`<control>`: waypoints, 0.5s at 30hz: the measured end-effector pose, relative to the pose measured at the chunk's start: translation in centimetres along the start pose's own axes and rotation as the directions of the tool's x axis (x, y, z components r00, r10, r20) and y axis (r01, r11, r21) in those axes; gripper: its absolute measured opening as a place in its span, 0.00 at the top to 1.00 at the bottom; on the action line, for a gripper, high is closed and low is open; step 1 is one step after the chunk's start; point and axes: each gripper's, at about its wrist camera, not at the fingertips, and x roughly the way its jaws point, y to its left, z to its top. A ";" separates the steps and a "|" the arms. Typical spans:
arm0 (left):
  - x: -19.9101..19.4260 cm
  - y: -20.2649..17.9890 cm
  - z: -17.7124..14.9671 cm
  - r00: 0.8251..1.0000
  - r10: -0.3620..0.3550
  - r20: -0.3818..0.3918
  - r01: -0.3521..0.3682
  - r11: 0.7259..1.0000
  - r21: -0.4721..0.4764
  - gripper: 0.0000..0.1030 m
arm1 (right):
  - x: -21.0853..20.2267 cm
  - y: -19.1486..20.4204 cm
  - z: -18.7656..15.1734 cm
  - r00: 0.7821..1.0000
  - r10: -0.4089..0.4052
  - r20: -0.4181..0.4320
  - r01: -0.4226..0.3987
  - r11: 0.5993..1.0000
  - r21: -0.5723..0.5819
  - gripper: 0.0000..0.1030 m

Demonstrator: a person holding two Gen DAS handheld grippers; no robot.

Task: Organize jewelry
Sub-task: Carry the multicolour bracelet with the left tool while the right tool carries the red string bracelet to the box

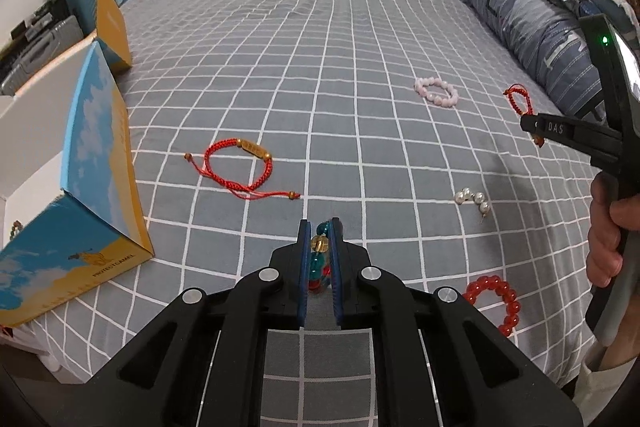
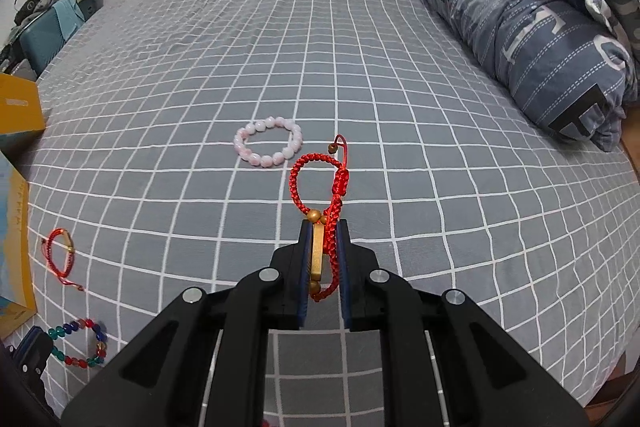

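Gripping both tools, I have my left gripper pinched on a multicoloured bead bracelet near the open box at the left edge of the grid-patterned bed. My right gripper is clamped on a red braided cord bracelet, its loop sticking out past the tips. Another red cord bracelet, a pink bead bracelet, a pearl piece and a red bead bracelet lie loose on the bed.

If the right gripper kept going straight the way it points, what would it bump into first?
Probably just the checked bedsheet. The right gripper, shut on a red cord bracelet, points across the bed. The pink bead bracelet lies slightly left of that line, so it might be missed, though depth is hard to judge.
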 end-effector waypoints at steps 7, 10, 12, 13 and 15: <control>-0.7 -0.2 1.7 1.000 0.009 0.022 -0.009 1.000 -0.004 0.92 | -1.6 1.0 0.2 0.999 0.029 0.013 -0.029 1.000 -0.005 0.89; -1.0 -0.1 2.8 0.999 0.016 0.031 -0.016 1.000 -0.011 0.92 | -2.3 1.8 0.2 0.999 0.040 0.018 -0.040 0.999 -0.018 0.89; -1.2 0.1 3.5 0.999 0.024 0.038 -0.023 1.000 -0.016 0.92 | -2.5 2.2 0.2 0.999 0.046 0.022 -0.045 0.999 -0.025 0.89; -1.3 0.2 3.8 0.999 0.027 0.042 -0.027 0.999 -0.018 0.92 | -2.7 2.5 0.3 0.999 0.049 0.022 -0.048 0.998 -0.030 0.89; -1.6 0.6 4.3 0.998 0.043 0.049 -0.042 0.999 -0.024 0.92 | -3.1 3.0 0.4 0.998 0.059 0.023 -0.059 0.998 -0.037 0.89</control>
